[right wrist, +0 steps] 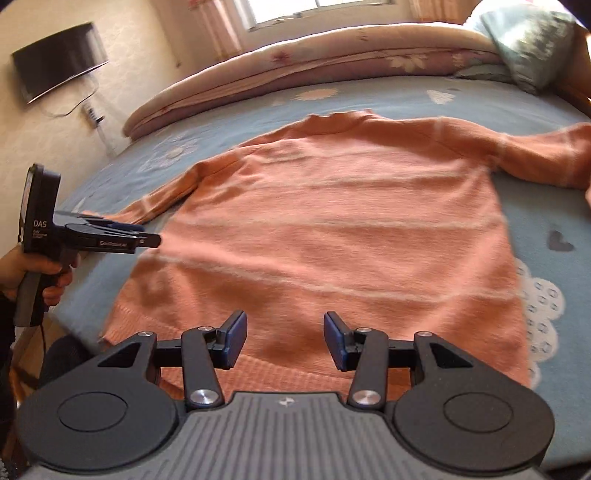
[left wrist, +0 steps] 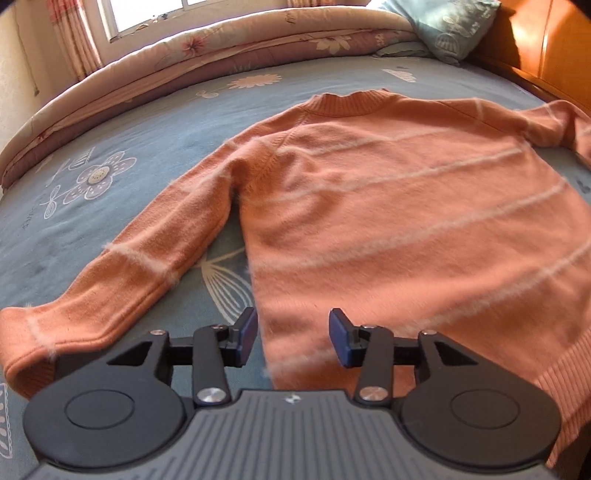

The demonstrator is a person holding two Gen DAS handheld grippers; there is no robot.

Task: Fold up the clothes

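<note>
Overhead, both grippers tilt down over the bed (left wrist: 155, 155): one orange sweater (left wrist: 406, 221) lies flat on the blue sheet, two sleeves spread. One quilt (left wrist: 221, 51), one pillow (left wrist: 447, 26), one wall TV (right wrist: 59, 59). Left gripper (left wrist: 293, 338) and right gripper (right wrist: 284, 339) have jaws apart, empty. A hand (right wrist: 26, 273) grips the left one's handle.

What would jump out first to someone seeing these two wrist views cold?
The orange striped sweater dominates, spread flat across the blue flowered bedsheet with its collar toward the rolled quilt under the window. The left gripper hangs open over the sweater's side edge near the hem, the outstretched sleeve beside it. The right gripper hangs open over the ribbed hem, holding nothing.
</note>
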